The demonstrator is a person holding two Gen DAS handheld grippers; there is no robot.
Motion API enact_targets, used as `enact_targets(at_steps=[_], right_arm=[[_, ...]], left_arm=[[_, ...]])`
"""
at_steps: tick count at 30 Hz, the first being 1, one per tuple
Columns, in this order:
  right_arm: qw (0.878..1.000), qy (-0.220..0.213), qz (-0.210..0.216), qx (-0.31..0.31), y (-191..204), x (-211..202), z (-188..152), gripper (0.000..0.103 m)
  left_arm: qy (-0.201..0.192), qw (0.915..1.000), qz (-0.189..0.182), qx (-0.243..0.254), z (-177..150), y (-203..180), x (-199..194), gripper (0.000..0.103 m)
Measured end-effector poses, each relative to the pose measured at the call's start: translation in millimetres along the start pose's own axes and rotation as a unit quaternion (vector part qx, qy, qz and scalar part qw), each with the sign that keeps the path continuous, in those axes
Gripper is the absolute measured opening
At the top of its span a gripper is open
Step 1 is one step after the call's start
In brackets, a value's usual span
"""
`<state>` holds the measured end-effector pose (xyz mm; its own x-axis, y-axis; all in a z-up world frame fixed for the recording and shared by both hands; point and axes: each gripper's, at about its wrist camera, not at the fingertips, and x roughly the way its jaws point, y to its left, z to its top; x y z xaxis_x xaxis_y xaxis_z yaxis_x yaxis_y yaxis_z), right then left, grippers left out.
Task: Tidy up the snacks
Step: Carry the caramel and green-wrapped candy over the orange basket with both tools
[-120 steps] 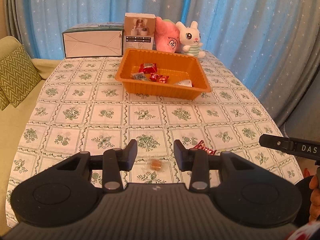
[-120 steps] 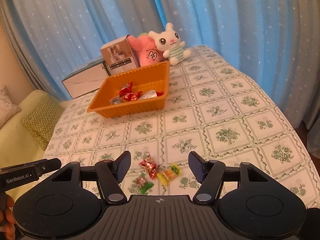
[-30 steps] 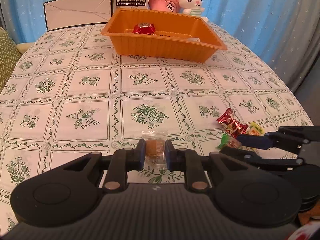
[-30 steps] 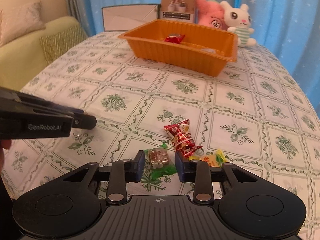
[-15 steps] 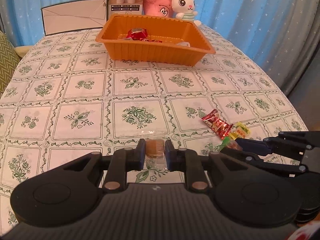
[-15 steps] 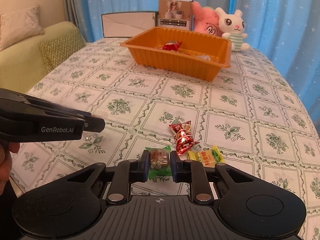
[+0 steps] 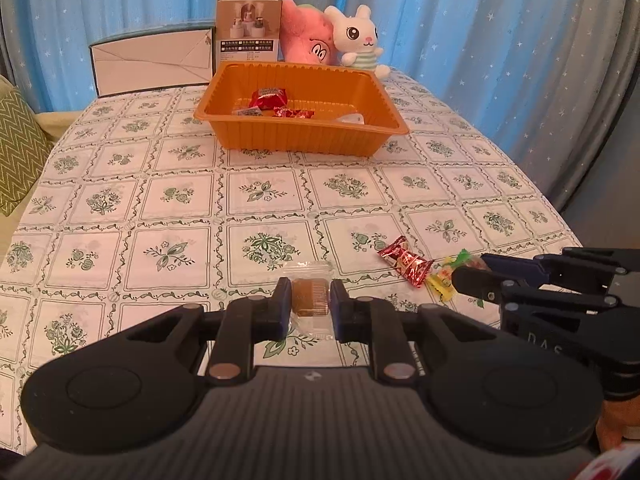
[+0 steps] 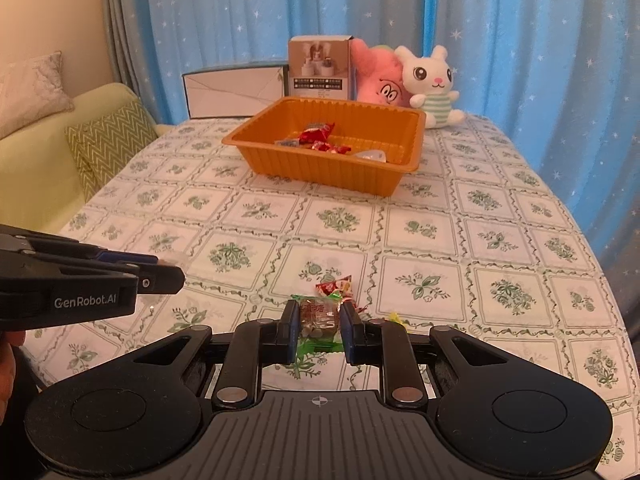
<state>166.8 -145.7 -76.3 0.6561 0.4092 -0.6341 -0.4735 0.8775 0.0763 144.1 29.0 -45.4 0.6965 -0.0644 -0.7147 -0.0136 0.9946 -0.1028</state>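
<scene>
Surface: table (image 7: pixel 120 208) under a green-floral checked cloth, blue star-print curtain (image 8: pixel 240 12) behind.
Left gripper (image 7: pixel 310 307): my jaws are clamped on a brown snack in clear wrap (image 7: pixel 310 298), held above the cloth.
Right gripper (image 8: pixel 319 330): my jaws have just closed; they grip a green-wrapped candy (image 8: pixel 318 316), lifted off the cloth.
Orange tray (image 7: pixel 304 142): at the far end of the table, well apart from both grippers; several wrapped snacks lie inside.
Loose snacks: red-wrapped candy (image 7: pixel 405 261) and yellow-wrapped candy (image 7: pixel 442 278) lie on the cloth, touching each other, near my right gripper.
Background items: white box (image 8: pixel 234 94), small carton (image 8: pixel 318 68), pink plush (image 8: pixel 378 78), white rabbit plush (image 8: pixel 432 84) behind the tray.
</scene>
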Motion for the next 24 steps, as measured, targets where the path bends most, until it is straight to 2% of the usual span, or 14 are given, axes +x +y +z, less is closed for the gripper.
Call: enact_targets(at_steps=[24], right_arm=[[1.000, -0.004, -0.003, 0.018, -2, -15, 9, 0.022]], left_arm=[[-0.017, 0.9999, -0.002, 0.002, 6, -6, -19, 0.018]])
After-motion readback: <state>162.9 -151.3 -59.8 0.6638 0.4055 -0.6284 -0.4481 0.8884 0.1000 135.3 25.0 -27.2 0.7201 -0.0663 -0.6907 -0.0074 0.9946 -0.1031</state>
